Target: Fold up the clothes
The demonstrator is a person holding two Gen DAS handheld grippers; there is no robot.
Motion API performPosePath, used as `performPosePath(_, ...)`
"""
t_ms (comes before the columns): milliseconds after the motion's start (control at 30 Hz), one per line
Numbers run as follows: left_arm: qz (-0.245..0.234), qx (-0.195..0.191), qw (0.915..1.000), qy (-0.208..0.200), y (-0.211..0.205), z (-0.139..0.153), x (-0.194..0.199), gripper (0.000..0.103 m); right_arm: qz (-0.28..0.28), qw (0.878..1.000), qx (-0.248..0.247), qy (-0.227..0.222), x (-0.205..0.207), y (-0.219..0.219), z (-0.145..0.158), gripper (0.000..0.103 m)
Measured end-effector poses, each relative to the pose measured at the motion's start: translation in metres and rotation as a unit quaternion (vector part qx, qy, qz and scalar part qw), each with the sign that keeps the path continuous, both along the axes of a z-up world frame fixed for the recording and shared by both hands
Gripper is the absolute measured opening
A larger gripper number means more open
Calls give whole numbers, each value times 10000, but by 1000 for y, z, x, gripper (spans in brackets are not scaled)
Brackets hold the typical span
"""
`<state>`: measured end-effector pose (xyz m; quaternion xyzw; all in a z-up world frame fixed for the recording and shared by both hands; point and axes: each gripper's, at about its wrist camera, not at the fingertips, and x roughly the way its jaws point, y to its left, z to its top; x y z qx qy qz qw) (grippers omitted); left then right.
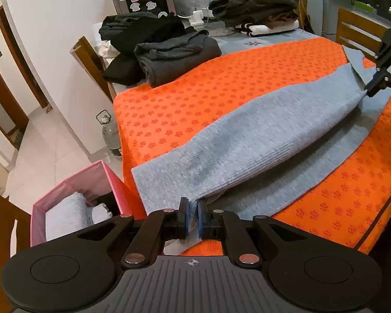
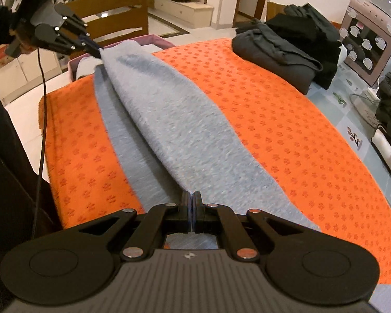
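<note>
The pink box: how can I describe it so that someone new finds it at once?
Start from the orange mat that covers the table. The pink box stands on the floor just beside the mat's end at the left hand-held gripper. It is the only pink, open-topped container, with rolled pale cloth inside.

We see white walls and a pale tiled floor at left, dark wooden door frames, wooden chairs beside the table, and a low cream cabinet at upper centre.

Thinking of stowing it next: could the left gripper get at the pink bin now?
Probably not yet: the left gripper is shut on the grey garment. The pink bin sits open beside the table.
</note>
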<state>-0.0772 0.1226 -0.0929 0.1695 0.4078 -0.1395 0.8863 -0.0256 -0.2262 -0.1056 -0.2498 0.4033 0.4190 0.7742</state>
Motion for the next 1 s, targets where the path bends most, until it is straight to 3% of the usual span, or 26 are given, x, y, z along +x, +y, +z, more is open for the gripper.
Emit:
performPosePath(200,-85,199,9996,189,-5,-20,-2,9,115,9998,-184,2,-8,7,-19,2)
performPosePath(367,-51,85,9997,242,-5,-31,0,16,191,9990,-366,142,-8,12,-44,4)
performPosePath(467,117,-186,9990,383,-2,-23,-4,27,221,9989,-279,312,-3,10,-46,7)
performPosePath(533,242,-517,9974,429,-1,-12,-10,42,198,9987,-151,452,3,5,-38,12)
performPosePath(600,378,-860,9947,424,-1,-1,-14,48,196,9981,7,583,9,-1,-29,13)
performPosePath(700,734,-1324,9879,340,-11,7,-8,49,126,9972,264,693,24,-10,-10,16)
performPosePath(833,871,-1622,9821,402,-41,2,13,49,-101,9971,458,597,48,-18,7,20)
performPosePath(1000,195,-1668,9831,734,-88,-8,24,49,442,9970,150,621,60,-22,3,28)
